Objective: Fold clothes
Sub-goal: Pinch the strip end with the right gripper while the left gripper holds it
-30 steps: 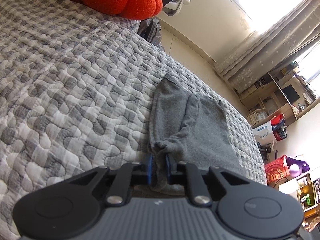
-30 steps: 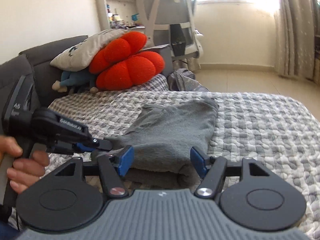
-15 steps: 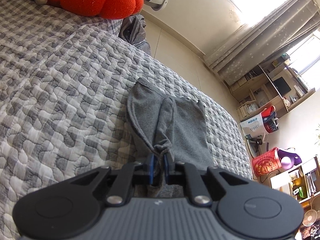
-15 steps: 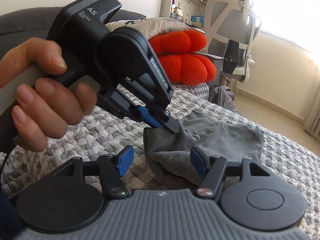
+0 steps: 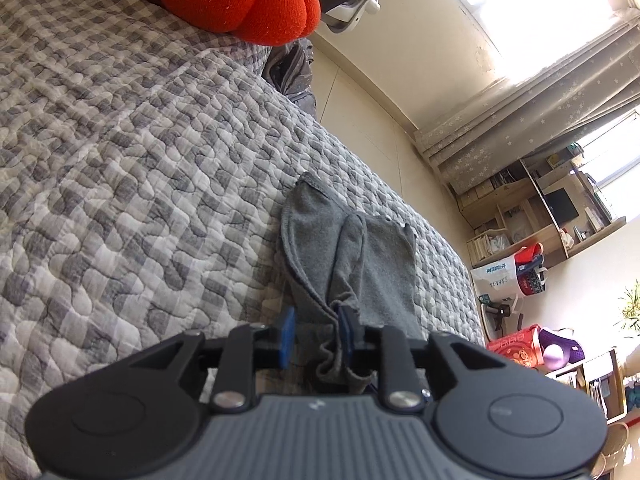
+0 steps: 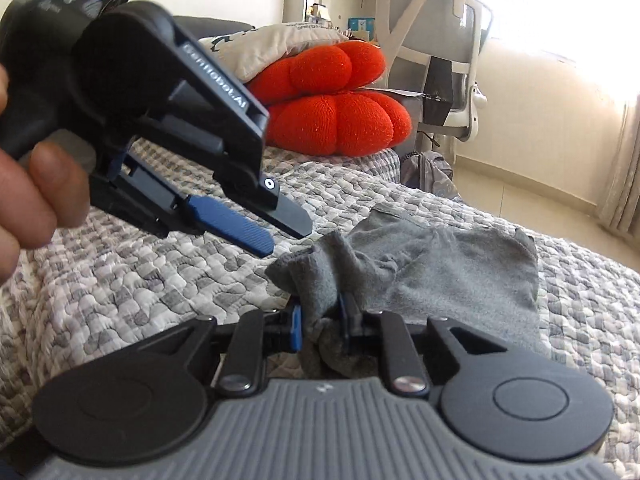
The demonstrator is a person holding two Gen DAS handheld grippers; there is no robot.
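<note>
A grey garment [image 6: 448,276] lies on a grey checked quilt [image 6: 140,276]; it also shows in the left wrist view [image 5: 360,264]. My right gripper [image 6: 320,320] is shut on a bunched near corner of the garment. My left gripper [image 5: 316,334] is open, with a garment fold lying loosely between its fingers against the right pad. In the right wrist view the left gripper [image 6: 276,228] hovers just left of and above the held corner, its jaws apart.
A red knitted cushion [image 6: 336,100] and a pale pillow [image 6: 276,46] sit at the head of the bed. A white office chair [image 6: 436,40] and a bag [image 6: 430,172] stand beyond the bed. Shelves and curtains [image 5: 520,112] line the far wall.
The left gripper has opened and let go of the garment corner. The right gripper has closed on that corner, taking it over.
</note>
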